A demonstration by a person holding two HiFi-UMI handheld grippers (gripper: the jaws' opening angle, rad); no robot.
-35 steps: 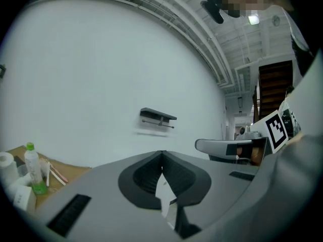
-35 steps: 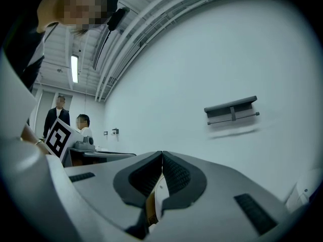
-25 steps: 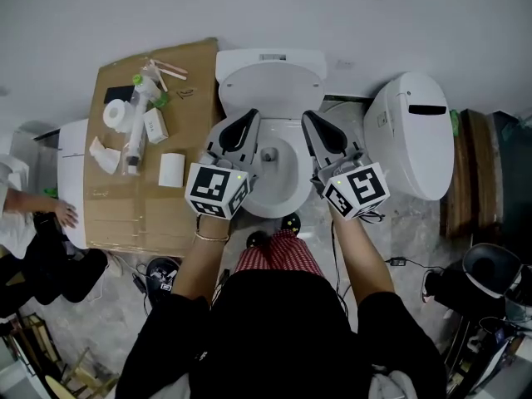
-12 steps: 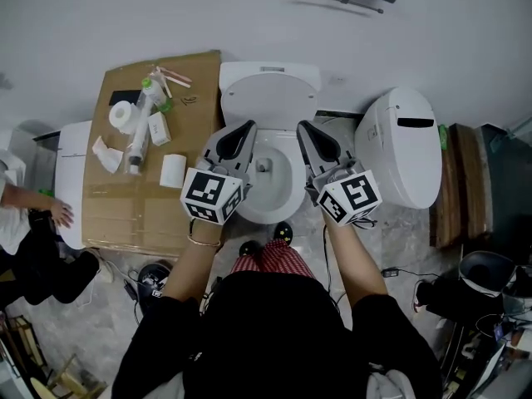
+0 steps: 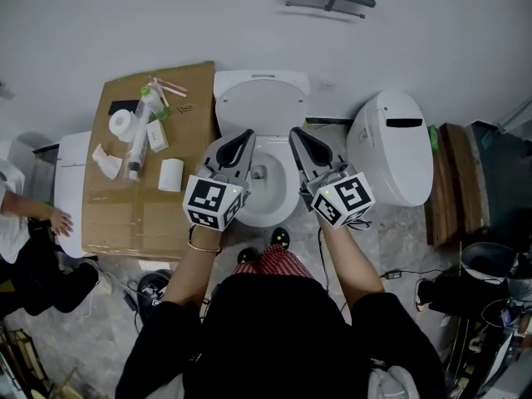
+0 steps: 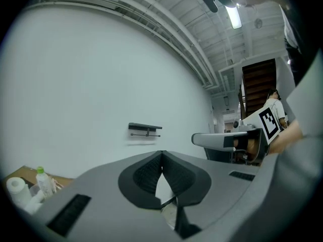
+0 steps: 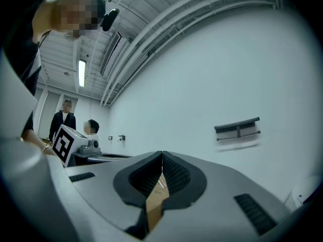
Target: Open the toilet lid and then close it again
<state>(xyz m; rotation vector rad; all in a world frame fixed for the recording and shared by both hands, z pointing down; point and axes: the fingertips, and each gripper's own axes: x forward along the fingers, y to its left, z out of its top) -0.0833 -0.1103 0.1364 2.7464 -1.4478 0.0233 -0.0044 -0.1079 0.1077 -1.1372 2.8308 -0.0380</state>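
With left gripper (image 5: 246,134) and right gripper (image 5: 294,132) clenched empty over the bowl (image 5: 264,219), the raised toilet lid (image 5: 261,98) can only be nudged, so an uncontrolled slam is risked.

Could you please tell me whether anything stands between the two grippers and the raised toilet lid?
Nothing visible does. The left gripper and right gripper hover over the open bowl, fingers together and empty. The upright toilet lid lies just beyond them, with a clear gap between.

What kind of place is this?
Probably a workshop or test hall, not a home bathroom: an open toilet stands beside a second toilet, a cardboard sheet holds supplies, and the ceiling shows bare beams.
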